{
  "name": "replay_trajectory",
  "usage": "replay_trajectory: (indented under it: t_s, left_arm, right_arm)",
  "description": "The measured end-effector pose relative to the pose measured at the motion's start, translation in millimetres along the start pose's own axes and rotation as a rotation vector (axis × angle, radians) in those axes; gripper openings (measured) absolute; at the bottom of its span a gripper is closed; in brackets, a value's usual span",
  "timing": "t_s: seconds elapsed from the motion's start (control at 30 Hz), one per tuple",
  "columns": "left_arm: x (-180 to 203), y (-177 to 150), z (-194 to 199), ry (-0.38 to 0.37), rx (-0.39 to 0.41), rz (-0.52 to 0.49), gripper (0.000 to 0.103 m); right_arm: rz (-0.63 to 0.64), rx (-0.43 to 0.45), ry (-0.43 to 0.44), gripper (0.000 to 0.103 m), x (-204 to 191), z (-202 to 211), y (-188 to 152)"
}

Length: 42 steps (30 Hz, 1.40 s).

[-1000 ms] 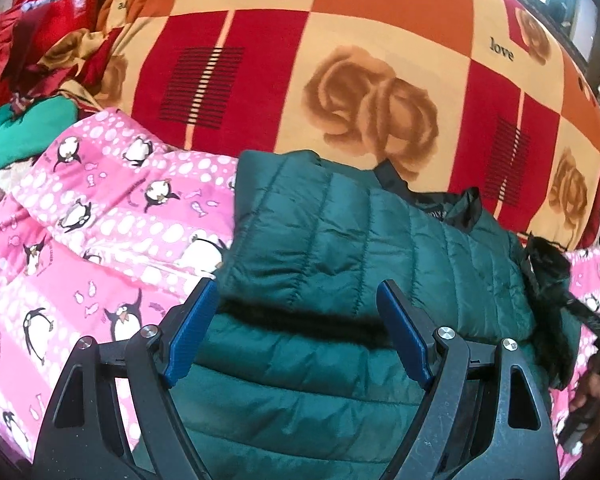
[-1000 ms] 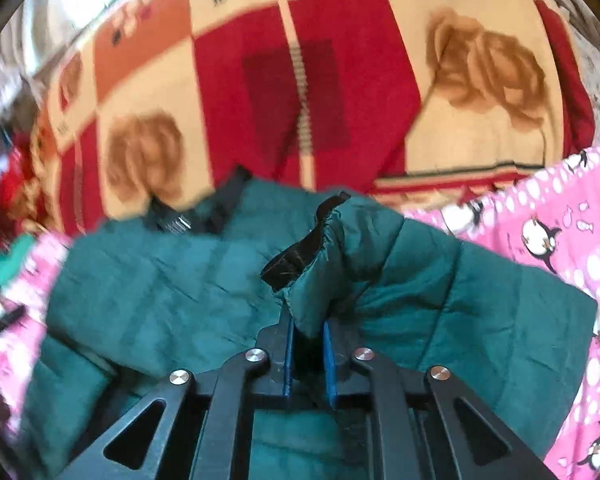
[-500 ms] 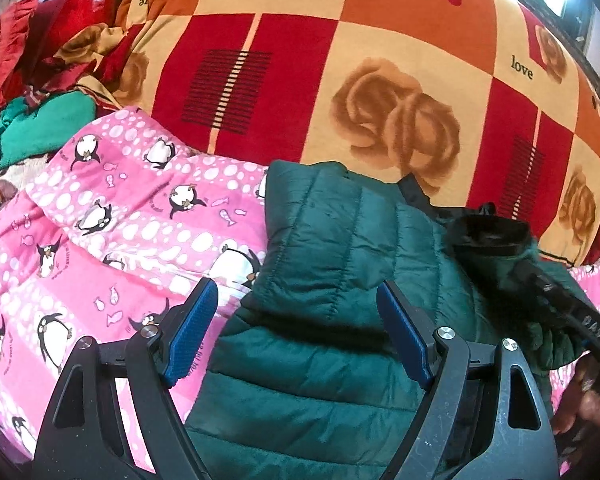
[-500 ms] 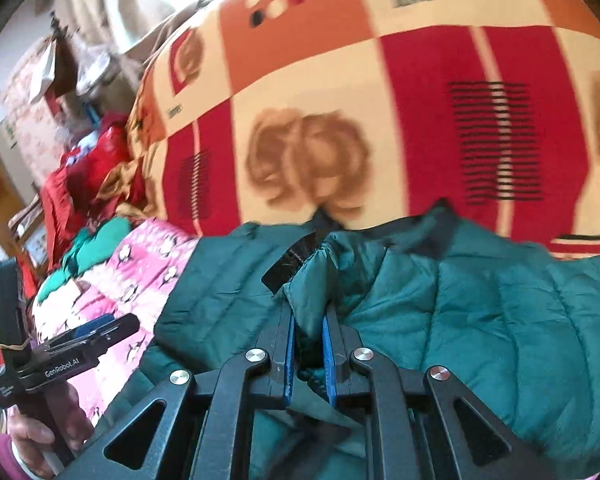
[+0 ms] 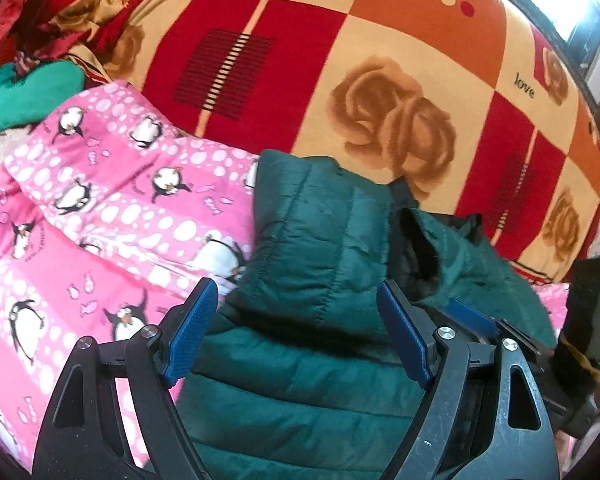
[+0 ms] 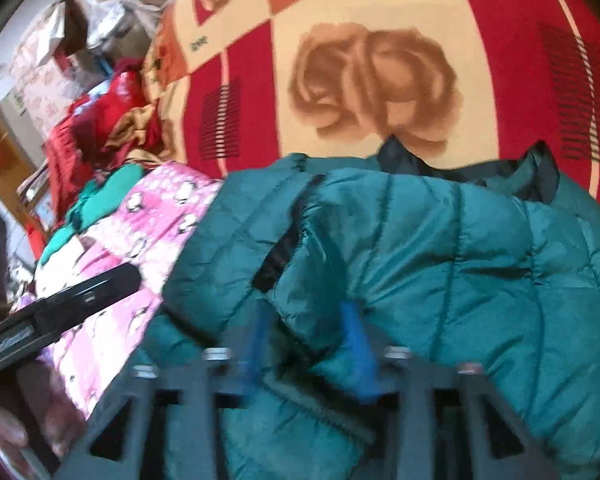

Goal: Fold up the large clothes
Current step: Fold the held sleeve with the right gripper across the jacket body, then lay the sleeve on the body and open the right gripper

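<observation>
Your left wrist camera sits low and close over the green quilted jacket (image 5: 312,264), looking forward between the spread fingers of the left gripper (image 5: 296,324) toward the pink penguin blanket (image 5: 100,216) on its left and the rose-patterned blanket (image 5: 380,92) rising behind. Your right wrist camera looks from just as near but from the jacket's (image 6: 440,256) other side, angled leftward, and its frame is blurred, so the right gripper (image 6: 306,354) at the bottom edge reads only roughly. Both views share the jacket, the pink blanket (image 6: 148,232) and the rose blanket (image 6: 380,80), and each catches the other tool: the left gripper (image 6: 72,304) at the right camera's left edge, the right gripper (image 5: 472,320) low on the left camera's right.
</observation>
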<state>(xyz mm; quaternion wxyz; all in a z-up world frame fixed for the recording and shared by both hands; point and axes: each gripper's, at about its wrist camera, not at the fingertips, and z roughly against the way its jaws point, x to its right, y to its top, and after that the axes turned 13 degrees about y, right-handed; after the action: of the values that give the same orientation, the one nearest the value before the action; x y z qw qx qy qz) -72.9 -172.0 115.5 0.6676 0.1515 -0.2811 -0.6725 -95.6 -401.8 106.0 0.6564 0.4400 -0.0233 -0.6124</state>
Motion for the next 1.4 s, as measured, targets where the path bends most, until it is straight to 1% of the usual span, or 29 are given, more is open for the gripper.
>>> replay_trajectory:
  t_s: [0.03,0.13,0.27,0.4,0.43,0.5,0.6,0.7,0.87,1.0,1.13,1.2,1.23,1.27,1.3,1.33,1.37,1.4]
  left_arm:
    - [2.2,1.2,1.8,-0.021,-0.002,0.008,0.082]
    - [13.5,3.4,5.5,-0.069,-0.013,0.014,0.082]
    - [38.1,3.4,6.0,-0.103,-0.037,-0.013,0.082]
    - [65.1,-2.1,3.1,-0.072,-0.029,-0.067,0.082]
    - [75.7,-3.8,1.9,-0.052,-0.023,-0.093,0.082]
    - [85.7,-5.4,-0.9,-0.034,-0.015,-0.116,0.082]
    - [100.5,-7.9,-7.3,-0.013,-0.01,-0.149,0.082]
    - [111.6,-8.1,-18.2,0.013,-0.019,-0.182,0.082]
    - [118.0,-10.0,-39.6,0.058,-0.056,-0.21,0.082]
    - [121.7,-14.6,-50.3,0.093,-0.058,-0.235,0.082]
    - [125.9,-17.3,-53.9,0.1,-0.047,-0.247,0.082]
    - [126.2,-16.6,-55.5,0.085,-0.048,-0.236,0.082]
    - [125.6,-16.1,-55.1,0.066,-0.042,-0.227,0.074]
    - [125.6,-16.0,-54.6,0.053,-0.034,-0.22,0.045]
    - [126.0,-14.7,-54.1,0.044,-0.029,-0.219,0.034]
    - [126.8,-13.0,-53.8,0.042,-0.03,-0.224,0.024]
    - [126.4,-10.7,-52.0,0.032,-0.025,-0.222,0.02]
    - [124.8,-7.4,-47.7,0.023,-0.007,-0.217,0.02]
  right_arm:
    - [0.011,0.01,-0.007,0.065,-3.6,9.8,0.2]
    - [0.037,0.05,-0.035,0.065,-8.3,43.7,-1.2]
    - [0.024,0.095,-0.095,0.065,2.0,92.2,-8.3]
    - [-0.02,0.137,-0.155,0.066,21.0,133.7,-21.1]
    - [-0.025,0.143,-0.17,0.066,25.3,142.0,-24.5]
    - [-0.033,0.159,-0.213,0.066,33.8,157.8,-32.2]
    - [-0.049,0.174,-0.243,0.066,43.7,173.5,-39.0]
    - [-0.081,0.197,-0.249,0.066,53.9,187.8,-45.5]
    - [-0.105,0.226,-0.257,0.066,64.3,197.2,-53.5]
    - [-0.134,0.243,-0.253,0.066,71.9,199.9,-59.2]
    - [-0.152,0.246,-0.261,0.066,78.5,201.9,-63.4]
    - [-0.157,0.253,-0.268,0.066,80.9,204.2,-65.1]
    - [-0.16,0.257,-0.27,0.066,82.3,205.2,-65.5]
    - [-0.165,0.264,-0.275,0.066,83.8,207.2,-66.1]
    - [-0.171,0.272,-0.281,0.066,85.5,209.4,-66.7]
    - [-0.177,0.279,-0.286,0.066,86.9,211.3,-67.2]
    - [-0.184,0.286,-0.291,0.066,88.4,213.0,-67.3]
    - [-0.192,0.294,-0.296,0.066,90.4,215.0,-67.4]
